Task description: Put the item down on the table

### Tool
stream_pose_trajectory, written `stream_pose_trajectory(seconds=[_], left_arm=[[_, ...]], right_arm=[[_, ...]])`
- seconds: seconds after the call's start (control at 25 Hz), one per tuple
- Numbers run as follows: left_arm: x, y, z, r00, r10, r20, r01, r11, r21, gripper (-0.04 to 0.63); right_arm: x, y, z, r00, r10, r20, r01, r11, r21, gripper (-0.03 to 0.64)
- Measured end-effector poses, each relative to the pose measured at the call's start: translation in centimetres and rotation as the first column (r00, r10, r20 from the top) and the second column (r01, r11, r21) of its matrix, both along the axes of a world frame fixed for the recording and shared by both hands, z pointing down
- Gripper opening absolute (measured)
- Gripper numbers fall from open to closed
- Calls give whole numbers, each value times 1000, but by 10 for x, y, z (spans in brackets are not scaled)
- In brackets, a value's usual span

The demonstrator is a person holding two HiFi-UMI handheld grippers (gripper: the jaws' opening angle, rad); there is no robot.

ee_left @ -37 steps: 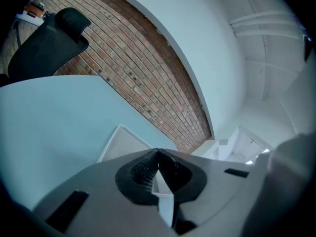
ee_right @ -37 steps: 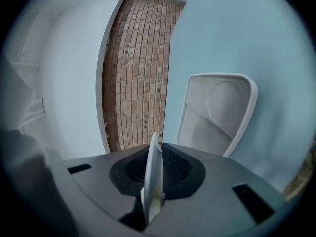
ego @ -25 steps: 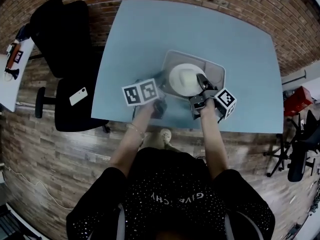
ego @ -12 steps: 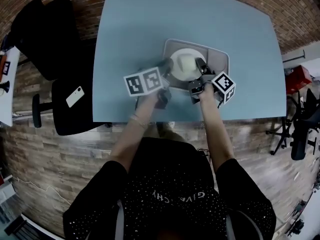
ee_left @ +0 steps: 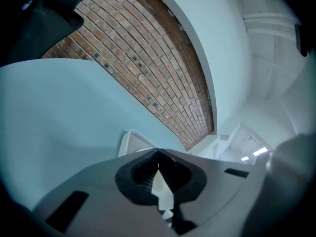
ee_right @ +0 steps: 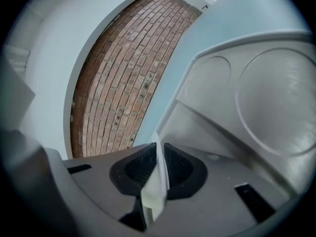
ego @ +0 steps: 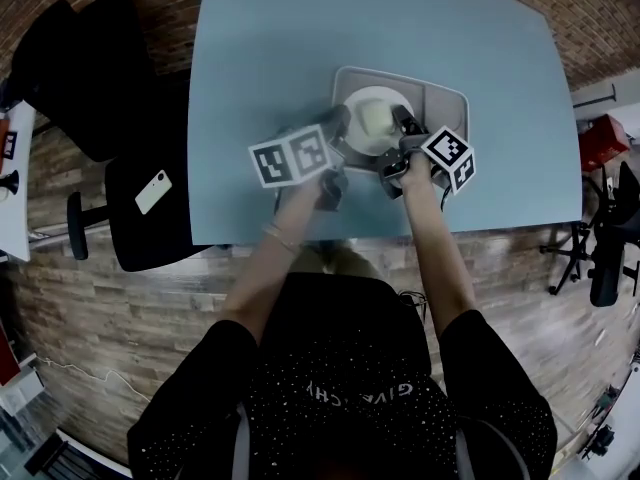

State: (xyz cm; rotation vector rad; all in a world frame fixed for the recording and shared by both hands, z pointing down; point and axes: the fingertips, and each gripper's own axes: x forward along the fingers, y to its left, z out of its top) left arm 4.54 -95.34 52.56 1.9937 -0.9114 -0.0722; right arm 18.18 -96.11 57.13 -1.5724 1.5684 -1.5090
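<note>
Both jaws narrow, each pinched on the thin near rim of the grey compartment tray (ego: 445,96): L gripper (ego: 337,126) at its left end, R gripper (ego: 404,126) by the round recess (ee_right: 276,98). Tray sits low over the blue table (ego: 270,48), twd its near edge (contact w/ surface: I cannot tell). Risks, my judgement: thin rim slips from pads; uneven release tips the tray; early release drops it.
</note>
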Motion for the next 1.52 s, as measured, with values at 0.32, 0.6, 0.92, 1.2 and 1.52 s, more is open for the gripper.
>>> stream_pose_trajectory(seconds=[0.32, 0.6, 0.92, 1.2, 1.52], left_arm=[[-8, 3, -1, 999, -41, 7, 41, 999, 1, 11], [-17, 3, 4, 998, -65, 3, 65, 997, -30, 11], [-13, 6, 7, 998, -65, 13, 65, 997, -32, 11], [-6, 6, 7, 998, -64, 11, 64, 997, -34, 11], [0, 6, 7, 998, -57, 8, 57, 997, -47, 11]], right_arm=[[-6, -5, 2, 978, -70, -198, 48, 992, -114, 53], [-13, -9, -7, 957, -105, -271, 76, 990, -117, 336], [-7, -9, -24, 787, -211, -580, 179, 977, -113, 388], [6, 2, -53, 865, -171, -472, 208, 978, 27, 387], [20, 31, -56, 999, -42, 13, 40, 990, 133, 19]])
